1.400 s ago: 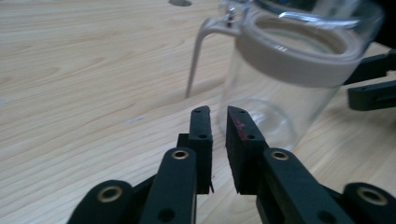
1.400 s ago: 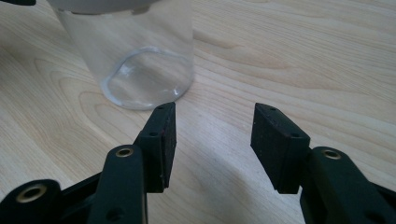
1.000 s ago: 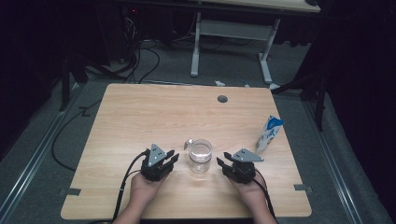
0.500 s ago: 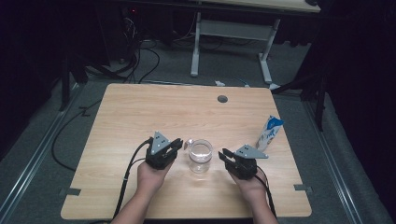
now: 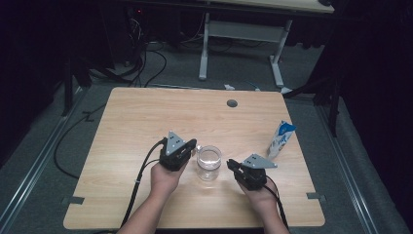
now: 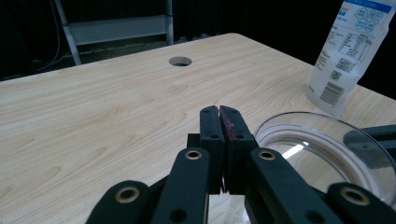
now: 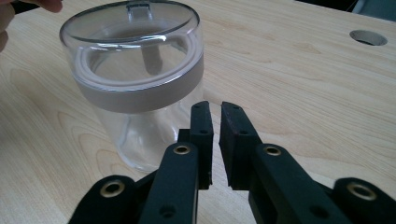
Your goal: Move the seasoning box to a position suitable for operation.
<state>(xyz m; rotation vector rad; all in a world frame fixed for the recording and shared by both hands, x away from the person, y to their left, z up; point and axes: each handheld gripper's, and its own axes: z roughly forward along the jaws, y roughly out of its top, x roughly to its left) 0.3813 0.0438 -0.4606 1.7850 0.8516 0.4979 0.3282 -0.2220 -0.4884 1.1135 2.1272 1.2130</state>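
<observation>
We flank the clear jar point(image 5: 209, 163): left gripper point(image 6: 219, 122) clenched empty, right gripper point(image 7: 215, 122) just closing, nothing between. Rigid, slick, likely breakable; we'd grasp the lid band.

My left gripper point(image 5: 178, 152) is a black block topped by a grey three-cornered plate, and a black cable trails off its rear along the forearm. My right gripper point(image 5: 247, 173) is built the same, plate and cable alike. Up close, each has flat black linkage arms with brass-ringed pivot holes. Forearms are bare, no sleeves.
</observation>
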